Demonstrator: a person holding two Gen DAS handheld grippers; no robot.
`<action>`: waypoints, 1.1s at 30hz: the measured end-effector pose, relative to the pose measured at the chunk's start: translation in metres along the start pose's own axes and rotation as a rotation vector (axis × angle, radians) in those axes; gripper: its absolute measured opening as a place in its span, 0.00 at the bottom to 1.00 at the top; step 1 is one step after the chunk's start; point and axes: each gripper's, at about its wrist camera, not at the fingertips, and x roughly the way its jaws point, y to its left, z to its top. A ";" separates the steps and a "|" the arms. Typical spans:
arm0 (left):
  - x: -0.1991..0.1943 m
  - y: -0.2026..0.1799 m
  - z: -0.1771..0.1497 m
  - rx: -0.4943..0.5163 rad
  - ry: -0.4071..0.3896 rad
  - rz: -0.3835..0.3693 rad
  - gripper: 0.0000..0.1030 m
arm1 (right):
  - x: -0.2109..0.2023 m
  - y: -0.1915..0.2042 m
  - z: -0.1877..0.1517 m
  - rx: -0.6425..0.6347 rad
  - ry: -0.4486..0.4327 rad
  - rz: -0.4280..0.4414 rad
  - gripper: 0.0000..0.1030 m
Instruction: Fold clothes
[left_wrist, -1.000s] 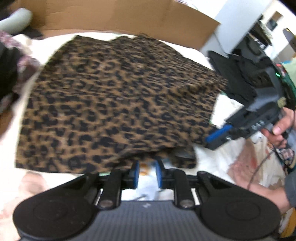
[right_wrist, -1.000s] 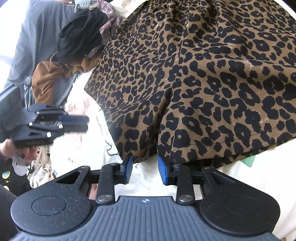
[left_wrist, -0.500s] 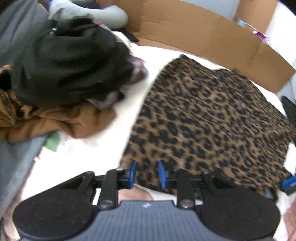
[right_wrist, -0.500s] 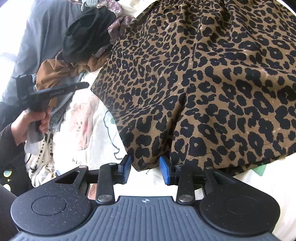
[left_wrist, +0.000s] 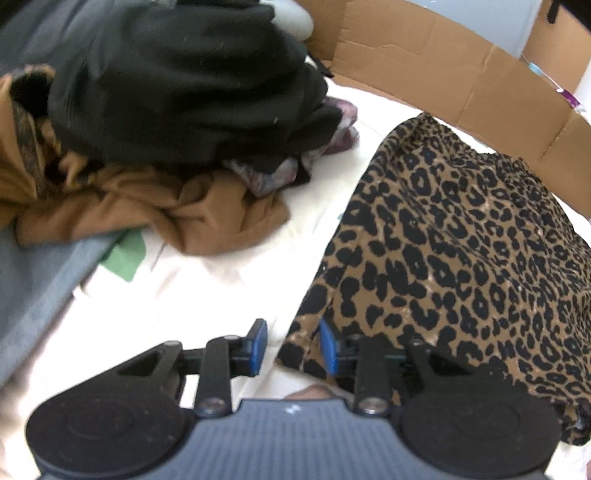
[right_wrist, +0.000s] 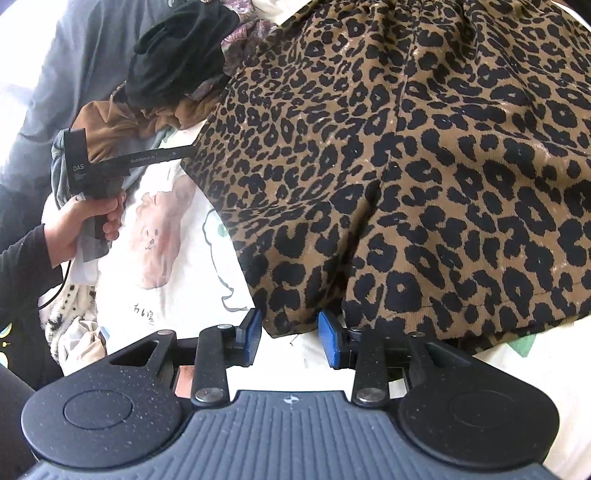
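While the leopard-print shorts (right_wrist: 424, 166) lie spread flat on a white printed bedsheet (right_wrist: 173, 273), the left claw (left_wrist: 291, 347) stands with its blue pads parted around the corner of one hem, neither pad pressing the cloth. Over the other leg's hem, the right claw (right_wrist: 290, 338) is likewise spread, the hem's corner lying just between its pads and not pinched. Beside the shorts sits a heap of black and brown clothes (left_wrist: 177, 122), with a cardboard sheet (left_wrist: 443, 70) standing behind.
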 end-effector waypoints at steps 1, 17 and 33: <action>0.002 0.000 -0.003 -0.006 0.004 -0.005 0.32 | 0.000 -0.001 0.000 0.002 0.000 -0.001 0.36; -0.013 -0.004 -0.006 -0.039 -0.041 0.003 0.06 | 0.007 -0.002 -0.004 0.009 0.015 -0.008 0.36; -0.054 -0.014 0.035 0.029 -0.145 0.048 0.05 | 0.000 0.003 -0.001 -0.022 0.004 0.039 0.36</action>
